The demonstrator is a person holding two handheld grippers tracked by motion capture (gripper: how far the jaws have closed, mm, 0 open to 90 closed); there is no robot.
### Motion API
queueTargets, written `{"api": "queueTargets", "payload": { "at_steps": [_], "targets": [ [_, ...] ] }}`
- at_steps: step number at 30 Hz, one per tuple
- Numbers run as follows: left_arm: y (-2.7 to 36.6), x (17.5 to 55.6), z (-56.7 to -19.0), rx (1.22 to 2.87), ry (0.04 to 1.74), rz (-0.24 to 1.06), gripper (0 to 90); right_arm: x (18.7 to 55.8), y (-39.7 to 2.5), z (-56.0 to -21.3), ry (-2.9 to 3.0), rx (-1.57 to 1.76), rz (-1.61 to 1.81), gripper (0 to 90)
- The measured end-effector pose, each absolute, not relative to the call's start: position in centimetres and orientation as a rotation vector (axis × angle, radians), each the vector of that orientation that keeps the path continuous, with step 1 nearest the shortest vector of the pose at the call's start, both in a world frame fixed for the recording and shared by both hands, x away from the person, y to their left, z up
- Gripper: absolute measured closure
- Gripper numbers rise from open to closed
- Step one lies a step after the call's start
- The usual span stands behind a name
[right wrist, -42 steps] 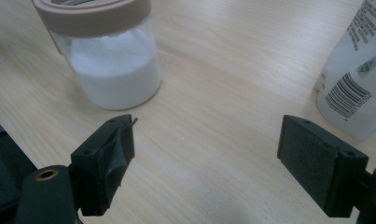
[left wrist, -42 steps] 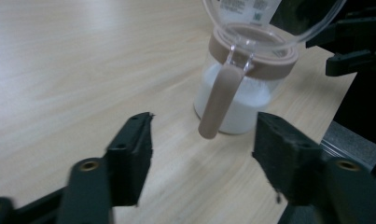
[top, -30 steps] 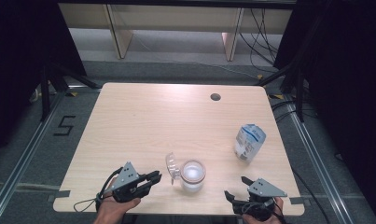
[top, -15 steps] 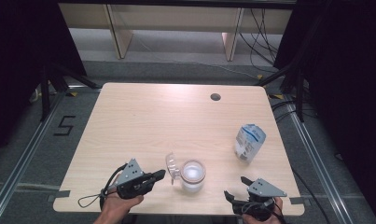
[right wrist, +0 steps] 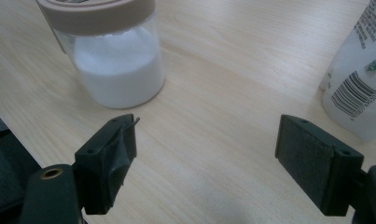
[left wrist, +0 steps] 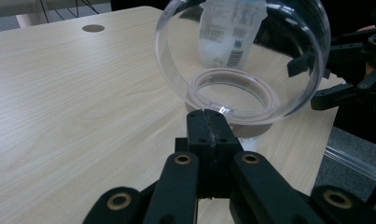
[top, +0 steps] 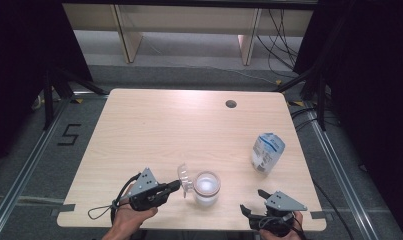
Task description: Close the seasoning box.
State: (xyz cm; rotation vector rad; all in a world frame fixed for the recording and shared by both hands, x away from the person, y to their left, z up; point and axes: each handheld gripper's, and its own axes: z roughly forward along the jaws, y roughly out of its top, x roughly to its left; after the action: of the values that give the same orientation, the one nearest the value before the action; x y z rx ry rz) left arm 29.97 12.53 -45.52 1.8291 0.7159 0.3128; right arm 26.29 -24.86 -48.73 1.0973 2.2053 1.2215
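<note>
A clear jar (top: 207, 187) of white powder with a tan collar stands near the table's front edge. Its clear domed lid (top: 184, 179) stands tilted up at the jar's left side. My left gripper (top: 175, 186) is shut on the lid's lower edge. In the left gripper view the jaws (left wrist: 208, 123) meet on the lid (left wrist: 241, 51) just in front of the jar's collar (left wrist: 232, 93). My right gripper (top: 254, 202) is open at the front right, with nothing between its pads (right wrist: 223, 154). The jar (right wrist: 113, 56) stands ahead of it to the left.
A white and blue pouch (top: 267, 152) stands upright to the right of the jar and shows at the right edge of the right gripper view (right wrist: 358, 79). The wooden table (top: 164, 130) has a cable hole (top: 231, 104) at the back. Dark floor and rails surround it.
My left gripper has moved a little to the right and its jaws have closed on the lid's edge. The right gripper, jar and pouch have stayed put.
</note>
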Motion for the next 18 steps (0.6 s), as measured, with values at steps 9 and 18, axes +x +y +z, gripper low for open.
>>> {"api": "queueTargets", "payload": {
  "at_steps": [9,18],
  "targets": [
    [12.3,30.12,-45.34,1.821,0.714,0.314,89.5,26.22,-24.85,-48.68,2.214,1.11,1.208,21.6],
    [12.08,30.16,-45.09,1.82,0.706,0.313,89.4,26.25,-24.81,-48.74,2.21,1.11,1.222,21.6]
  ]
}}
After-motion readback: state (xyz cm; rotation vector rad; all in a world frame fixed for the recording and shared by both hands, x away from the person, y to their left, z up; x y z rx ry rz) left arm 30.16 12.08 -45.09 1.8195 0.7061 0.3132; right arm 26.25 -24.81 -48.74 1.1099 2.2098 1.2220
